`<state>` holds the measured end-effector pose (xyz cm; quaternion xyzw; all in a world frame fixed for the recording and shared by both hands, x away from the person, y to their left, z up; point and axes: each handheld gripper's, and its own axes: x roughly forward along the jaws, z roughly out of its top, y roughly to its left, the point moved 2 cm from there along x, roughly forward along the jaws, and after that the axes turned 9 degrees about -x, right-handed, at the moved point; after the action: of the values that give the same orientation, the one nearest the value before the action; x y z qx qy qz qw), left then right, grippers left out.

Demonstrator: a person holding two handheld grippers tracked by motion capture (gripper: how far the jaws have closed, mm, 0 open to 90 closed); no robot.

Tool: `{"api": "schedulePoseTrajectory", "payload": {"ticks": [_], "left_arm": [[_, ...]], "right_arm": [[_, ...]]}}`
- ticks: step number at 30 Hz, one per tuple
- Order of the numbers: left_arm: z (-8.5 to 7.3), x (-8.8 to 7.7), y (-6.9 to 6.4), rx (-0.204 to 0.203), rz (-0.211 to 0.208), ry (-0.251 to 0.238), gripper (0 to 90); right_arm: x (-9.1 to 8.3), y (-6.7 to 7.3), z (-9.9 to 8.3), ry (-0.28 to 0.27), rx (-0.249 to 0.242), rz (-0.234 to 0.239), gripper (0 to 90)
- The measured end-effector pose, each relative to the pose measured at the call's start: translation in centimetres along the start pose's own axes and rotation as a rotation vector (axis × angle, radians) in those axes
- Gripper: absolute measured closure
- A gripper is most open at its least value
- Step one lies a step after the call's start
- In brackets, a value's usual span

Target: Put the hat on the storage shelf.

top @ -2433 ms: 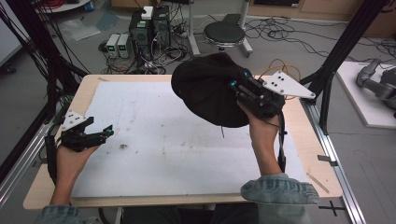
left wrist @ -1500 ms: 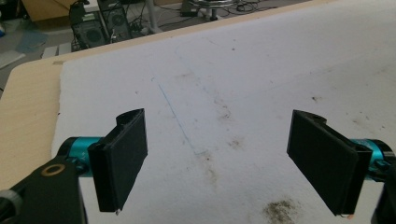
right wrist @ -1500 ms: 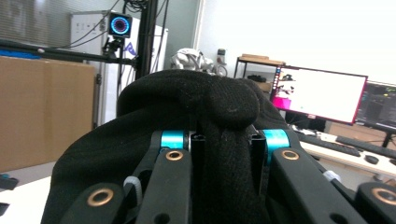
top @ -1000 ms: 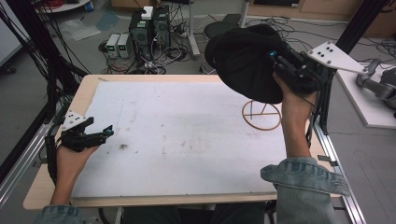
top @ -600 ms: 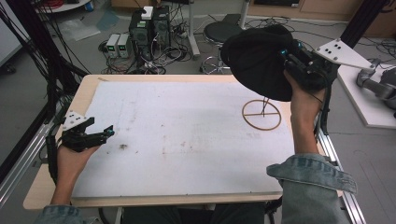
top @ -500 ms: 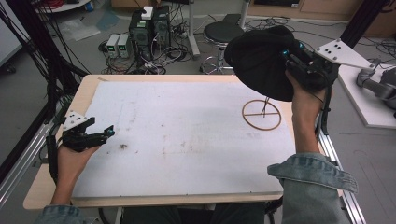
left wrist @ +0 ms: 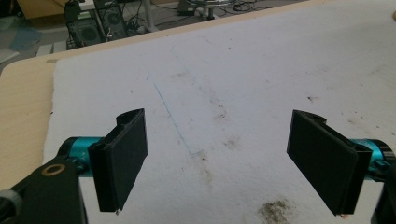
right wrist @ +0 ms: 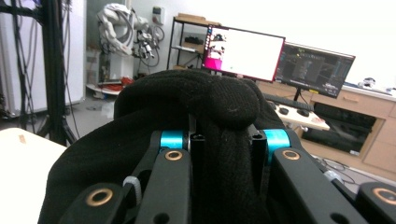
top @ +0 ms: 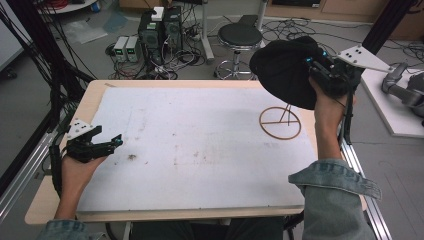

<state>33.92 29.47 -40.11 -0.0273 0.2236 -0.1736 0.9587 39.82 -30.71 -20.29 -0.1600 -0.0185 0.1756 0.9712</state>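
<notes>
Black knit hat, no legible label

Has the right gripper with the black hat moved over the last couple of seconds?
Yes. The right gripper, shut on the black hat, has gone from over the table's middle toward its far right corner, uncovering the wooden ring stand, which stayed put.

The hat hangs above the wire stand at the table's far right.

No text, label, brand or number can be read anywhere. The two monitors are lit, but their contents are too small to make out.
</notes>
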Motion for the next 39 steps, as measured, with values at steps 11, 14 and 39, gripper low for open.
{"api": "schedulePoseTrajectory", "payload": {"ticks": [11, 14, 39], "left_arm": [[0.0, 0.0, 0.0, 0.001, -0.002, 0.000, 20.7], [0.0, 0.0, 0.0, 0.002, -0.002, 0.002, 20.6], [-0.1, 0.1, 0.2, -0.004, -0.003, 0.004, 20.8]], "right_arm": [[1.2, -1.1, -1.8, 0.054, 0.016, -0.022, 78.4], [1.5, -1.4, -2.2, 0.067, 0.021, -0.029, 78.3], [3.6, -2.9, -4.8, 0.165, 0.043, -0.053, 75.6]]}}
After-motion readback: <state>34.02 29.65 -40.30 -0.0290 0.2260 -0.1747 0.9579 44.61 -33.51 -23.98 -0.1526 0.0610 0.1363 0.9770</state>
